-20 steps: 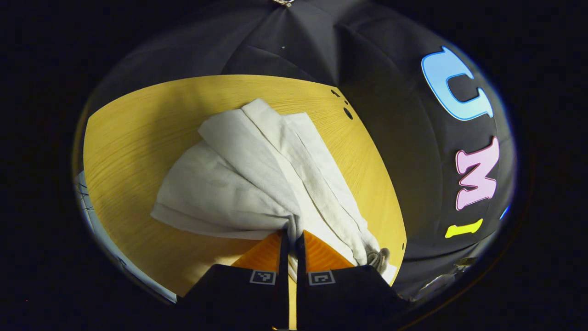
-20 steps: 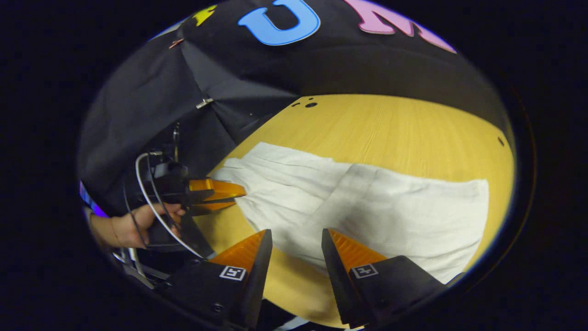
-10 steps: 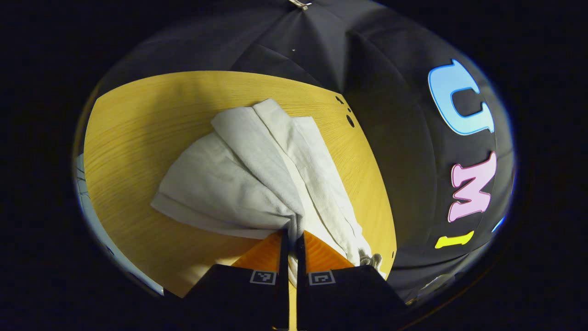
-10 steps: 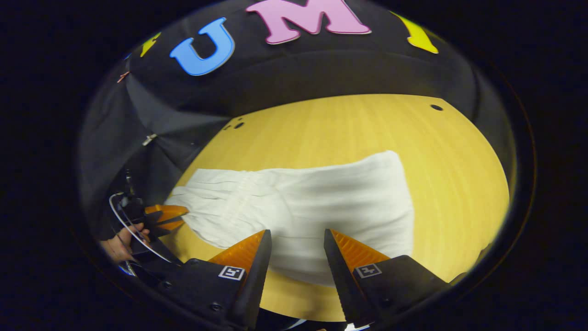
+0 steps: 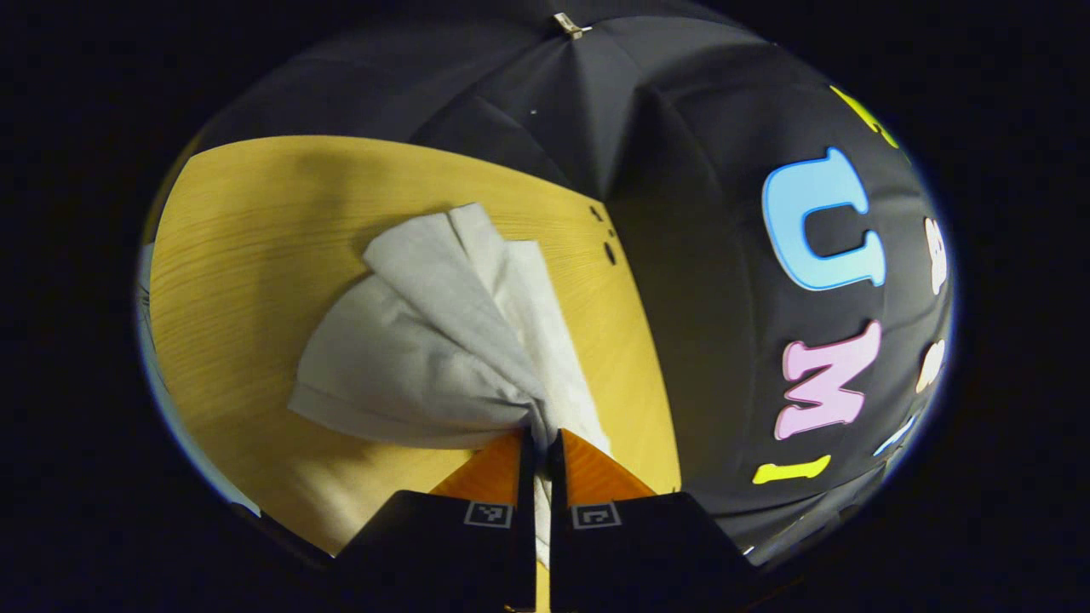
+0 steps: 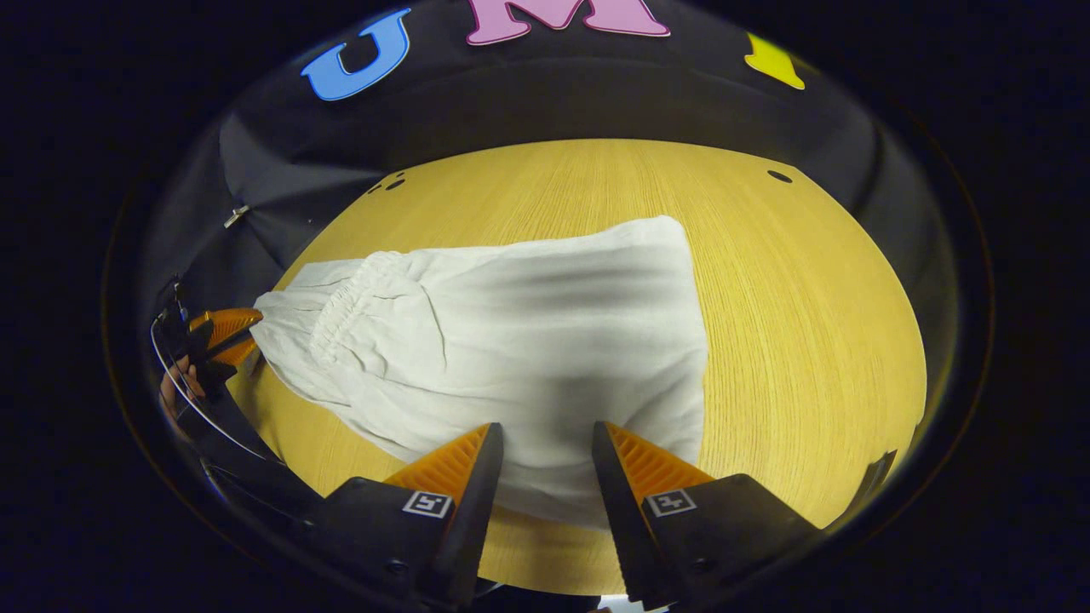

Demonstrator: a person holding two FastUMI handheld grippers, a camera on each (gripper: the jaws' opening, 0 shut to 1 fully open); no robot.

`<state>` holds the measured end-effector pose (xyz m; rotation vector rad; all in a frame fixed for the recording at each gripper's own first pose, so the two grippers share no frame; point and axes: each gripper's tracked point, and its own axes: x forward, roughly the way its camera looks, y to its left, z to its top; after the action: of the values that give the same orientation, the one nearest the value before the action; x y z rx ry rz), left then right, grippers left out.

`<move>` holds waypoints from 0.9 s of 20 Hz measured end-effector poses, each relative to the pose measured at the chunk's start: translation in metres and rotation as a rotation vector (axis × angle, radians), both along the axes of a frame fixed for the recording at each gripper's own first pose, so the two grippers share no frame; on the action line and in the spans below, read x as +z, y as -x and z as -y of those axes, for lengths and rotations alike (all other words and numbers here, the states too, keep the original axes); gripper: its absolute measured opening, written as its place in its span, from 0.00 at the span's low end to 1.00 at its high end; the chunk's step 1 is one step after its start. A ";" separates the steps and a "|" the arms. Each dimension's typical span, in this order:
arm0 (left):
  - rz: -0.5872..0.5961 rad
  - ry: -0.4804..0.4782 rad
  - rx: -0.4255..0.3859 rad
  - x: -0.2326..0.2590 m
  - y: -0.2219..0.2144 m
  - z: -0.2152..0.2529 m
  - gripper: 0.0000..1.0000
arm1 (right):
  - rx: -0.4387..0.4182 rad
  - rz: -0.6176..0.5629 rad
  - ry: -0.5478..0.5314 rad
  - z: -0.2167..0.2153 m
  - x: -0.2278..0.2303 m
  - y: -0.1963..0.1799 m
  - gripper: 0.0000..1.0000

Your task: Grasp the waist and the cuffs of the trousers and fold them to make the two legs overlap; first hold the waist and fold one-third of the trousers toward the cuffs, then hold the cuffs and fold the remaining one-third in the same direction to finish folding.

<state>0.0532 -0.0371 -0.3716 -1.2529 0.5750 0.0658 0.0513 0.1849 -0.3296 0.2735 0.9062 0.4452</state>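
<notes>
Now left gripper clamps trousers waist; right gripper spread, holding nothing

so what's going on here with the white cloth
A person is folding white trousers on a wooden table with two handheld grippers. The left gripper is shut on a bunched bit of fabric at the elastic waist end. The right gripper hangs open over the near edge, gripping nothing.

Cloth-walled booth, wooden table
</notes>
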 end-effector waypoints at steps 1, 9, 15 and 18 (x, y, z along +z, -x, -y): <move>0.026 -0.019 -0.016 0.010 -0.002 0.004 0.11 | -0.009 -0.004 -0.014 0.000 0.001 -0.001 0.67; 0.234 -0.064 -0.187 0.101 -0.018 0.082 0.11 | -0.038 -0.029 -0.137 0.001 0.011 -0.002 0.67; 0.313 -0.216 -0.368 0.135 -0.015 0.157 0.11 | -0.054 0.012 -0.222 0.028 0.030 0.001 0.80; 0.349 -0.352 -0.469 0.141 -0.012 0.195 0.11 | -0.111 0.011 -0.239 0.062 0.031 -0.001 0.80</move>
<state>0.0653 -0.2318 -0.2302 -0.7416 0.5120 -0.4213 0.0526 0.1233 -0.2991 0.5371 0.8228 0.4519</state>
